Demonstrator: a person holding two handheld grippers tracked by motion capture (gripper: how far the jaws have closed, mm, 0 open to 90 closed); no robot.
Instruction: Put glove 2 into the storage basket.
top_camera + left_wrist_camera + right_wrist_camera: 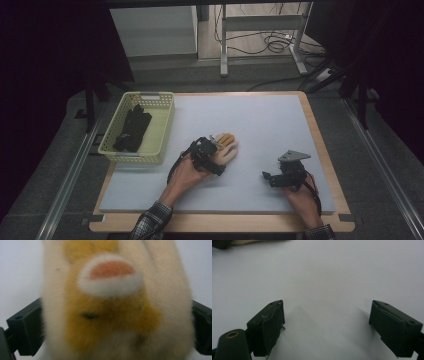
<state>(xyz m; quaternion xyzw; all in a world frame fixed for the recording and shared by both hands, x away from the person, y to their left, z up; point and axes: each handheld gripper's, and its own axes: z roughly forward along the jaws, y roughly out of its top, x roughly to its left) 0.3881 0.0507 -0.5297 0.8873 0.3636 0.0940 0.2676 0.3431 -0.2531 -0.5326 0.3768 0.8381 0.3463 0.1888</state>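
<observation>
Room was pretty dark, with cables (272, 42) trailing over the floor behind, and everything sat on a wooden desk (320, 140) topped with a pale grey mat (260, 125).

The left tongs (214, 145) were right down on a cream and orange fuzzy glove (227, 149) near the middle of the mat. In the left gripper view the glove (117, 302) sat between the two black jaws, which stood wide on either side of it. The left jaw looked to be touching the fluff, though I couldn't say for sure whether they'd actually pinched it. The glove lay flat with its fingers pointing away from the person, and there was a white and orange patch on it, blurry that close up.

The right tongs (266, 176) were off toward the right side of the mat, well apart from the glove, jaws spread with nothing between them, just bare mat in the right gripper view (327, 322). The person's right hand (300, 197) was behind them, and the left hand (186, 175) gripped the other tool.

Further out, a pale yellow basket (162, 132) stood at the left back corner of the mat, with a pair of black gloves (132, 127) lying inside.
</observation>
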